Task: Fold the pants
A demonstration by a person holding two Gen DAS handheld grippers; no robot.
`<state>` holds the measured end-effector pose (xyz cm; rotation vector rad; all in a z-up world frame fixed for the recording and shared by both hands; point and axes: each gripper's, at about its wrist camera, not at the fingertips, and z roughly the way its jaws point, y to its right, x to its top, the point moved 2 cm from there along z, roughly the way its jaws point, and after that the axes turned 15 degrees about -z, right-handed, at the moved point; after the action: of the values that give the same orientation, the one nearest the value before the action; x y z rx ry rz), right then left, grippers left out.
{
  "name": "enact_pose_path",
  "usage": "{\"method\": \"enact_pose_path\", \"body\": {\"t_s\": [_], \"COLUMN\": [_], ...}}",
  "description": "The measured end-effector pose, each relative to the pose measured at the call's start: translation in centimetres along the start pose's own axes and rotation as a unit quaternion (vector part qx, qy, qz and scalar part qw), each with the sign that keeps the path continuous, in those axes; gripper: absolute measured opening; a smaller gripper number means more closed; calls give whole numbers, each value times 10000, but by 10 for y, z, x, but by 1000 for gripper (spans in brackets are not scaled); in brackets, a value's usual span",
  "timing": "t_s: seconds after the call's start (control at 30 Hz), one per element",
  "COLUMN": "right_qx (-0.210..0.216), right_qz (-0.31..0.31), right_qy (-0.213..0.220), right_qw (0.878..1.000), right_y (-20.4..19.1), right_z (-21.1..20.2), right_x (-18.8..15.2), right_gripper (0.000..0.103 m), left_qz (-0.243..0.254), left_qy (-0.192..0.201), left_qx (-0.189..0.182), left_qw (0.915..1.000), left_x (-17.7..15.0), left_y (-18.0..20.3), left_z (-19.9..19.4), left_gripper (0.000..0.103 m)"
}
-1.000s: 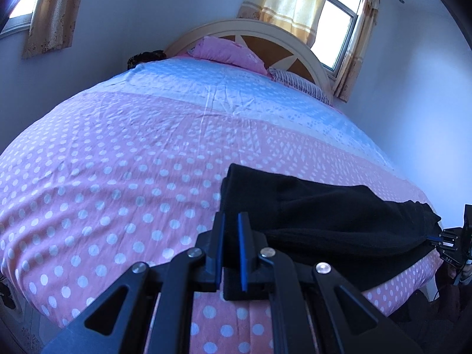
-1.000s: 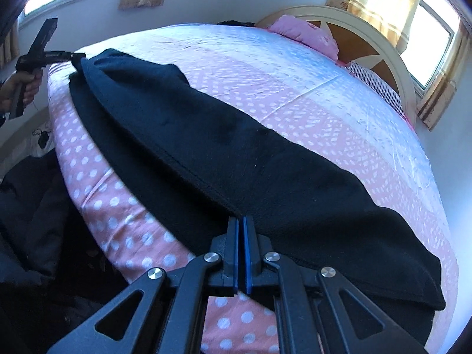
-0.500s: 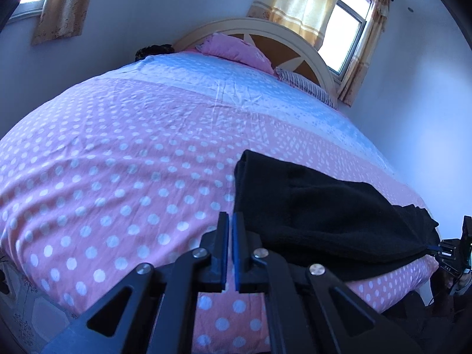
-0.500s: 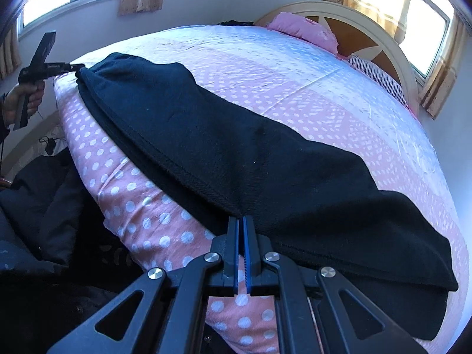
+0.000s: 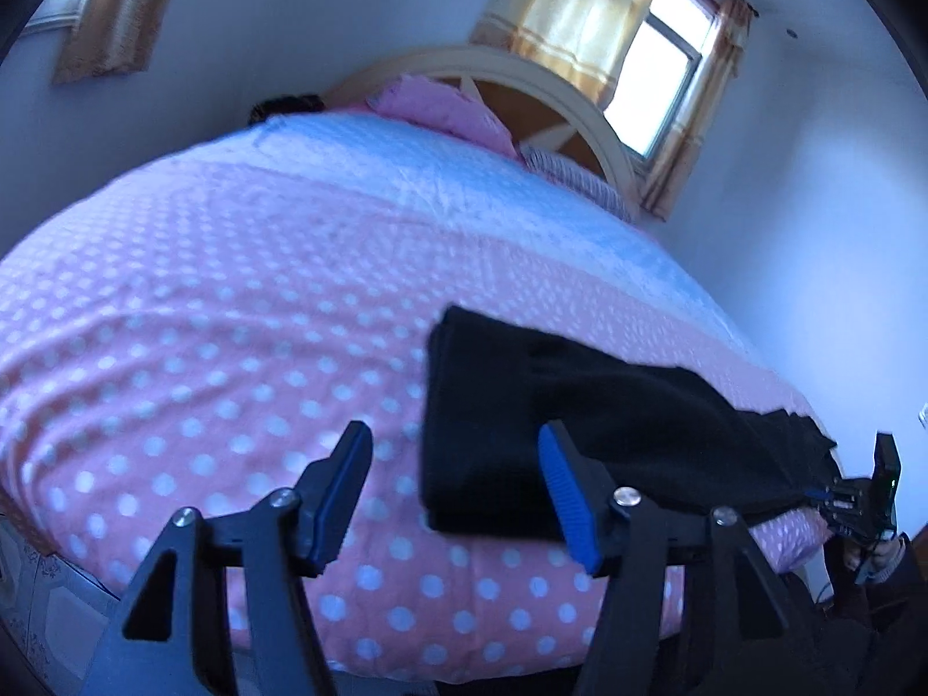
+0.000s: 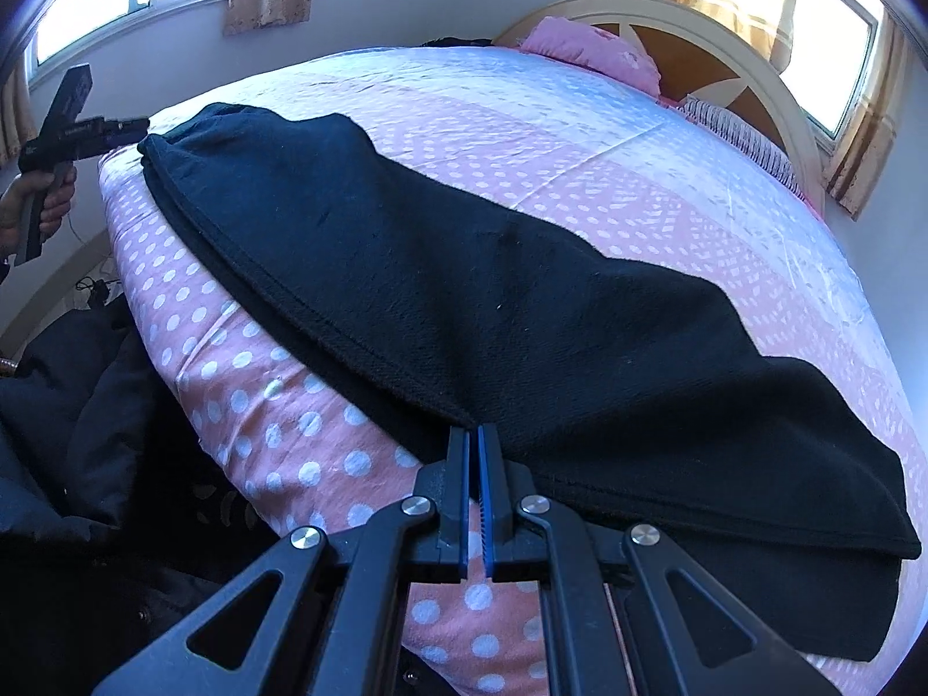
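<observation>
While the left gripper (image 5: 452, 481) is spread wide with nothing between its fingers, its blue pads are seen just above the near edge of the bed (image 5: 203, 301), and the left end of the black pants (image 5: 580, 412) lies just beyond its right finger. The pants are laid lengthwise along the near edge of the polka-dot bedspread, folded so that one leg rests on the other. At the far right of the left wrist view, the right gripper (image 5: 815, 493) is seen at the other end of the pants. In the right wrist view, a hand (image 6: 35, 203) holding the left gripper appears at the far left, close to the pants' end. The right gripper (image 6: 475, 435) is pressed together on the near hem of the pants (image 6: 464, 301). A pink pillow (image 6: 586, 52) lies against the headboard (image 6: 713, 52) at the far side.
</observation>
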<state>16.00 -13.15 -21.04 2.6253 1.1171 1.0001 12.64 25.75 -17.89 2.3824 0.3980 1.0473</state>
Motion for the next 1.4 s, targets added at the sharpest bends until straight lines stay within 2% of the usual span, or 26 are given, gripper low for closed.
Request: {"method": "enact_pose_path", "body": {"t_s": [0.03,0.1,0.27,0.37,0.43,0.47,0.53,0.57,0.6,0.67,0.8,0.9,1.0,1.07,1.13,1.2,1.23,1.27,1.3,1.4], "right_qx": [-40,-37,-19,-42,-28,55,193,130,103,210,540,526,680,729,1102,1297,1254,1097,1084,836], "right_qz": [3,22,-62,-143,-113,-66,-101,-198,-263,-182,241,500,683,623,608,555,476,384,434,481], "right_qy": [25,71,62,-221,-128,-128,-130,-134,-136,49,779,957,717,517,114,-174,-196,-190,-185,-45], "right_qw": [10000,10000,10000,9996,9999,9999,9997,9996,9995,9996,9952,9928,9928,9940,9920,9898,9908,9930,9930,9953], "right_y": [0,1,-1,-5,-5,-3,-1,-1,0,7,30,44,50,49,46,40,37,34,34,37], "right_z": [-2,-9,-22,-4,-4,-5,-9,-13,-17,-28,-49,-33,12,45,85,111,115,114,110,86], "right_x": [1,3,-2,-13,-13,-12,-9,-7,-5,1,35,73,105,118,128,131,131,132,132,128], "right_gripper": [2,2,2,2,2,3,9,16,27,34,34,34,34,34,34,34,32,10,6,6], "left_qz": [54,137,99,233,358,448,528,563,632,775,1113,1267,1342,1430,1475,1503,1508,1521,1557,1649], "left_qy": [-83,-192,-299,-338,-259,-100,176,344,489,562,268,-77,-375,-316,-326,-330,-316,-302,-276,-202], "left_qx": [14,177,133,202,329,434,499,502,435,321,227,292,411,428,408,390,374,369,360,382], "left_qw": [10000,9996,9994,9990,9985,9980,9972,9966,9959,9949,9932,9915,9894,9883,9877,9873,9874,9872,9868,9854], "left_x": [-2,-5,-5,-8,-6,-3,5,11,15,17,9,-5,-20,-23,-25,-25,-25,-26,-29,-35], "left_y": [2,3,-1,0,4,8,17,24,32,46,70,74,69,67,66,65,64,64,63,62], "left_z": [5,13,11,11,10,5,-6,-12,-18,-19,10,38,53,52,48,47,47,46,45,43], "left_gripper": [36,30,30,30,31,31,33,35,41,49,49,49,49,49,49,49,49,49,49,49]}}
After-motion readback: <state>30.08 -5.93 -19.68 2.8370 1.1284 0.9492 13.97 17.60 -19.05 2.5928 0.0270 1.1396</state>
